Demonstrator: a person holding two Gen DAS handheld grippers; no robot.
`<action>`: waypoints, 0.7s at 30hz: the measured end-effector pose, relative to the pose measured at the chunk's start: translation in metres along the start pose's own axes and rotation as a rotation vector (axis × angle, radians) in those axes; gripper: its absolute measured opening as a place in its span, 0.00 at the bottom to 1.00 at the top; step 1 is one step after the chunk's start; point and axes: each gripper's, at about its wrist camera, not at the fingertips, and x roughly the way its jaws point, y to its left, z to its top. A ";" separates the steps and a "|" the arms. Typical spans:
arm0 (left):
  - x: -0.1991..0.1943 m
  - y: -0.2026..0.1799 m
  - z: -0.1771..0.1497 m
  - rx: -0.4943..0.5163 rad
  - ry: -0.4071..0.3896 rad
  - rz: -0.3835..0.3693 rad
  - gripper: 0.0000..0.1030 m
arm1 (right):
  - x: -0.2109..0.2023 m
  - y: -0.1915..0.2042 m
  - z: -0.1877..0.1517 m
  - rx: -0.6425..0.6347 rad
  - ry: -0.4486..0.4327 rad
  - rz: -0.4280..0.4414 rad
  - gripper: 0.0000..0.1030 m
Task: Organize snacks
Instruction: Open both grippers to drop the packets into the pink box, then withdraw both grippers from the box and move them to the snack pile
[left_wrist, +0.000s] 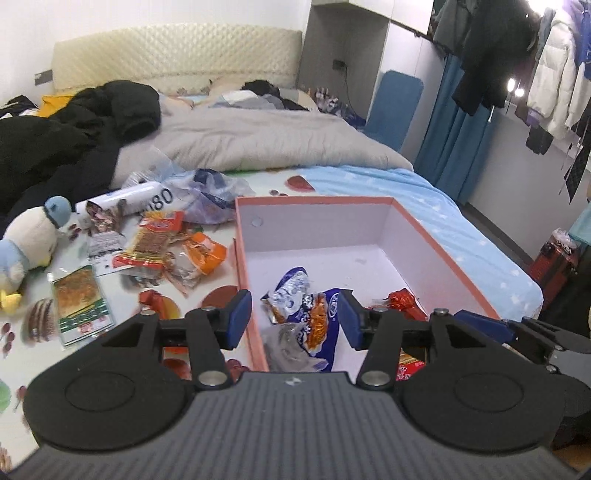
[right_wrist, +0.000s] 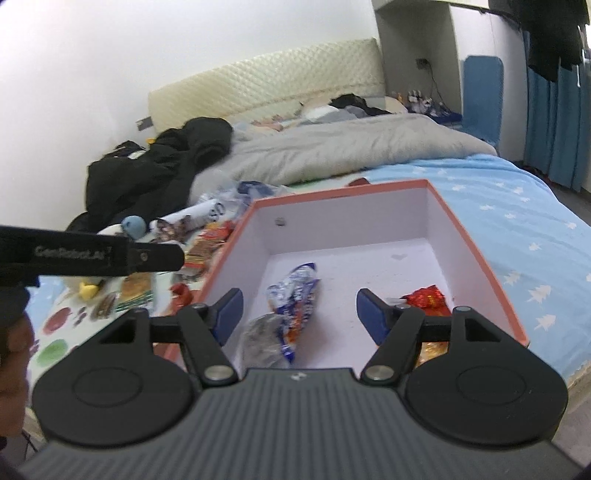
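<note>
An open pink-rimmed box (left_wrist: 436, 236) (right_wrist: 476, 240) lies on the bed. Inside it lie a blue-and-white snack bag (left_wrist: 310, 314) (right_wrist: 297, 295), a clear wrapper (left_wrist: 291, 347) (right_wrist: 262, 336) and a red foil snack (left_wrist: 402, 299) (right_wrist: 424, 297). My left gripper (left_wrist: 293, 319) is open and empty, above the box's near left wall. My right gripper (right_wrist: 297, 314) is open and empty over the box's near end. Loose snack packs lie left of the box: an orange bag (left_wrist: 203, 251), a red-and-yellow pack (left_wrist: 151, 240), a green-edged pack (left_wrist: 79, 299) and a red candy (left_wrist: 153, 299).
A penguin plush (left_wrist: 29, 240) lies at the far left. A plastic bag (left_wrist: 210, 192), a grey duvet (left_wrist: 258, 136) and black clothes (left_wrist: 74, 129) lie behind the snacks. The bed's right edge (left_wrist: 517, 269) drops to the floor. The left gripper's body (right_wrist: 92, 254) crosses the right wrist view.
</note>
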 end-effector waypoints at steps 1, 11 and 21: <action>-0.006 0.003 -0.002 -0.006 -0.007 0.001 0.55 | -0.004 0.005 -0.002 -0.004 -0.005 0.006 0.68; -0.056 0.029 -0.040 -0.070 -0.056 -0.005 0.55 | -0.035 0.042 -0.025 -0.035 -0.042 0.062 0.68; -0.088 0.051 -0.081 -0.083 -0.044 0.047 0.55 | -0.050 0.069 -0.051 -0.067 -0.018 0.100 0.68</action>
